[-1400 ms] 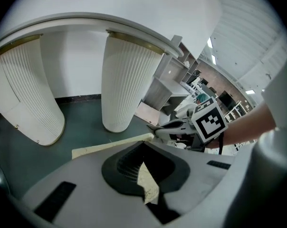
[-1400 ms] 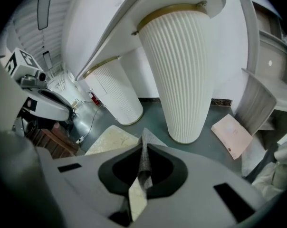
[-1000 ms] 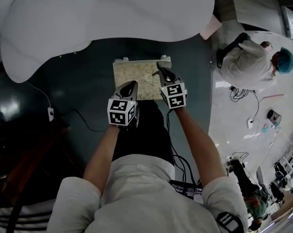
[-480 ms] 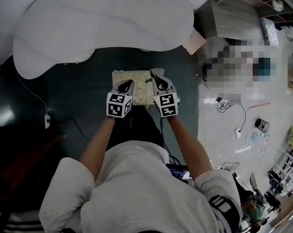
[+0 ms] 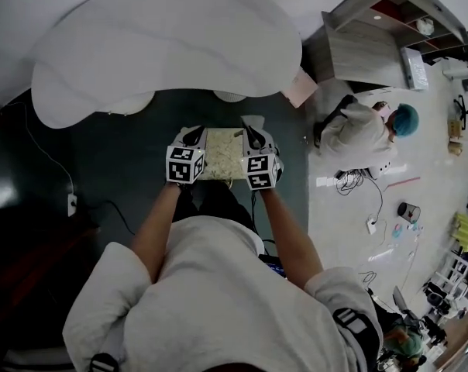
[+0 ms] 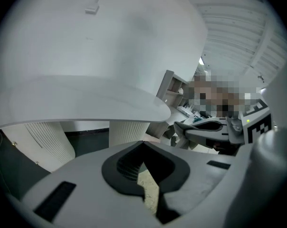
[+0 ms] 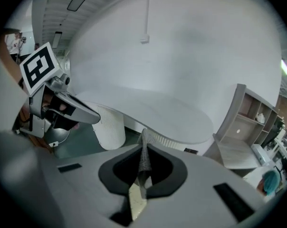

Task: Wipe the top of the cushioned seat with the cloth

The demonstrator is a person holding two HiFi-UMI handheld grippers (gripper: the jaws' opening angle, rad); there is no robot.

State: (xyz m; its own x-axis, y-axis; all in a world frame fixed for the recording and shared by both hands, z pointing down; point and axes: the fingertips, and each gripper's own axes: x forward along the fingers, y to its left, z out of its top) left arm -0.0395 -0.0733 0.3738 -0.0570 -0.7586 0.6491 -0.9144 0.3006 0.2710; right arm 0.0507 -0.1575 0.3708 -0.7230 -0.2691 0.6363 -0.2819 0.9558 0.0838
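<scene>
The cushioned seat (image 5: 221, 155) is a cream speckled square on the dark floor, right in front of the person's legs. My left gripper (image 5: 194, 134) hovers over its left side and my right gripper (image 5: 251, 130) over its right side, level with each other and pointing forward. In the right gripper view the gripper (image 7: 143, 144) is shut on an upright fold of grey woven cloth (image 7: 143, 161), with the seat (image 7: 135, 196) below. The left gripper (image 6: 142, 144) also looks shut, with dark woven cloth (image 6: 128, 166) in its jaws above the seat (image 6: 150, 189). The rest of the cloth is hidden.
A large white curved table (image 5: 164, 45) stands just beyond the seat on ribbed pedestals (image 7: 108, 127). A wooden shelf unit (image 5: 373, 45) is at the right. A person in white with a teal cap (image 5: 366, 134) crouches there, beside cables (image 5: 373, 200) on the pale floor.
Both grippers have drawn level and now flank the seat; a second ago the right one reached further forward. The seat now sits closer to the person in the head view.
</scene>
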